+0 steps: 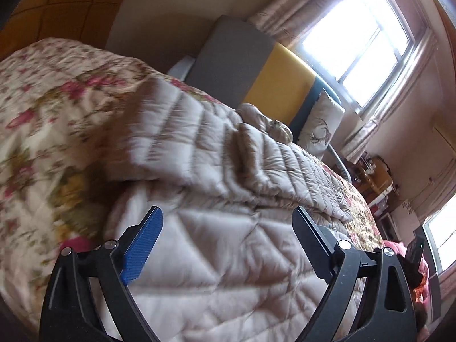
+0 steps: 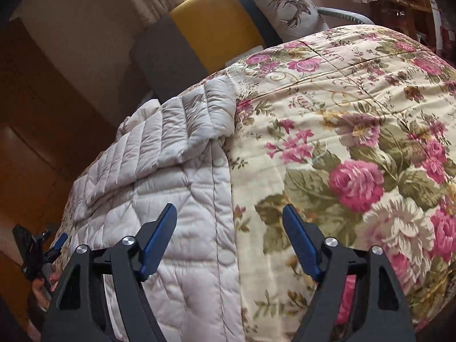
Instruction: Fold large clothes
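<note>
A pale beige quilted down coat (image 1: 222, 256) lies spread on the flowered bedspread (image 1: 42, 108). A sleeve (image 1: 182, 125) is folded across its body. My left gripper (image 1: 228, 213) hovers just above the coat's body, jaws wide open with nothing between them. In the right wrist view the coat (image 2: 176, 213) lies at the left with its straight stitched edge (image 2: 221, 199) running down the middle and the sleeve (image 2: 188, 125) folded over it. My right gripper (image 2: 229, 208) is open over that edge, one finger above the coat, the other above the bedspread (image 2: 342, 119), gripping nothing.
At the head of the bed stand a grey and yellow headboard (image 2: 211, 25) and a deer-print pillow (image 2: 285, 2). Dark wooden wardrobe doors (image 2: 42, 114) lie left of the bed. Bright windows (image 1: 356, 28) and a cluttered shelf (image 1: 376, 179) are on the far side. A person's hand (image 2: 42, 285) shows at the lower left.
</note>
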Motion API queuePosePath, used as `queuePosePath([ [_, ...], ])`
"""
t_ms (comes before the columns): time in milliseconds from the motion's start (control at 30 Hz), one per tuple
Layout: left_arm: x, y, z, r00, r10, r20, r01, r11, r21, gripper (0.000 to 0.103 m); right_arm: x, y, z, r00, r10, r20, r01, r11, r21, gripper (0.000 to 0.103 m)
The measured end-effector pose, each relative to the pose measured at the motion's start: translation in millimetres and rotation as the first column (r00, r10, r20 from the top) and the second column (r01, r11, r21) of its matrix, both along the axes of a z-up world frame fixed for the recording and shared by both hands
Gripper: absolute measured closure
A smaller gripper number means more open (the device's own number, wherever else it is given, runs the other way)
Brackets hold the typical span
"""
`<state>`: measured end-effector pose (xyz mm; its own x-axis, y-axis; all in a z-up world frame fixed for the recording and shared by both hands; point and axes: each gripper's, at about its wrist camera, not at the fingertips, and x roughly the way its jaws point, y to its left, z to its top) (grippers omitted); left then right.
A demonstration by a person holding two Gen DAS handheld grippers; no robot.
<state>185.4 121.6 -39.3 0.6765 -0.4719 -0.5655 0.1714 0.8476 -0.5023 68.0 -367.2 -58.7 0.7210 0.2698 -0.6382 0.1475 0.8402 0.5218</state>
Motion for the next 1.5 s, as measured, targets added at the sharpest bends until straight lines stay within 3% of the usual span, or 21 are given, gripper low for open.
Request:
queuePosePath([
  [100, -25, 35, -3, 1.0, 0.03, 0.001, -0.03, 0.999, -0.014, 0.013, -27, -5, -11, 0.999, 0.042, 0.017, -0.043, 0.997, 0.061, 0.031],
  [233, -57, 74, -17, 0.997, 0.07, -0.034, -0.069, 0.997, 0.016, 0.018, -58, -10, -35, 0.998, 0.053, 0.03, -0.057, 0.982, 0.179, 0.045],
  [333, -79, 87, -33, 0.993, 0.091, -0.081, -0.087, 0.995, 0.055, 0.02, -72, -3, -44, 0.994, 0.073, 0.077, -0.089, 0.967, 0.238, 0.045],
  [433, -100, 95, -53, 0.989, 0.077, -0.127, -0.075, 0.997, 0.02, 0.02, -79, 7, -52, 0.989, 0.116, 0.091, -0.137, 0.95, 0.28, 0.043],
  [567, -120, 88, -72, 0.985, -0.006, -0.174, 0.003, 1.0, -0.021, 0.02, -82, 28, -65, 0.977, 0.201, 0.077, -0.215, 0.932, 0.291, 0.04],
  [767, -137, 77, -106, 0.939, -0.177, -0.296, 0.116, 0.971, -0.21, 0.019, -89, 39, -84, 0.959, 0.268, 0.094, -0.282, 0.871, 0.401, 0.035],
  [967, -145, 48, -118, 0.898, -0.311, -0.312, 0.24, 0.939, -0.245, 0.019, -95, 45, -100, 0.94, 0.329, 0.09, -0.331, 0.816, 0.475, 0.035],
  [1067, -147, 30, -116, 0.878, -0.376, -0.297, 0.308, 0.918, -0.252, 0.019, -92, 55, -106, 0.927, 0.367, 0.077, -0.358, 0.806, 0.472, 0.035],
  [1100, -149, 23, -114, 0.869, -0.398, -0.295, 0.332, 0.91, -0.249, 0.022, -90, 59, -105, 0.924, 0.376, 0.072, -0.364, 0.803, 0.472, 0.035],
  [1133, -152, 19, -114, 0.865, -0.408, -0.291, 0.347, 0.906, -0.24, 0.035, -88, 63, -107, 0.922, 0.382, 0.066, -0.367, 0.803, 0.471, 0.041],
  [1167, -152, 15, -111, 0.863, -0.417, -0.285, 0.359, 0.903, -0.234, 0.042, -87, 66, -108, 0.918, 0.392, 0.062, -0.374, 0.799, 0.471, 0.052],
  [1233, -154, 10, -102, 0.866, -0.423, -0.266, 0.366, 0.899, -0.24, 0.076, -88, 69, -102, 0.908, 0.406, 0.102, -0.404, 0.786, 0.468, 0.066],
  [1267, -154, 10, -95, 0.873, -0.418, -0.25, 0.363, 0.901, -0.238, 0.08, -89, 67, -96, 0.905, 0.402, 0.139, -0.418, 0.777, 0.471, 0.073],
  [1367, -161, 21, -66, 0.911, -0.379, -0.163, 0.333, 0.909, -0.25, 0.088, -97, 52, -74, 0.901, 0.345, 0.265, -0.434, 0.741, 0.512, 0.079],
  [1500, -175, 42, -24, 0.95, -0.313, -0.021, 0.284, 0.887, -0.363, 0.088, -104, 37, -43, 0.874, 0.265, 0.407, -0.463, 0.708, 0.533, 0.082],
])
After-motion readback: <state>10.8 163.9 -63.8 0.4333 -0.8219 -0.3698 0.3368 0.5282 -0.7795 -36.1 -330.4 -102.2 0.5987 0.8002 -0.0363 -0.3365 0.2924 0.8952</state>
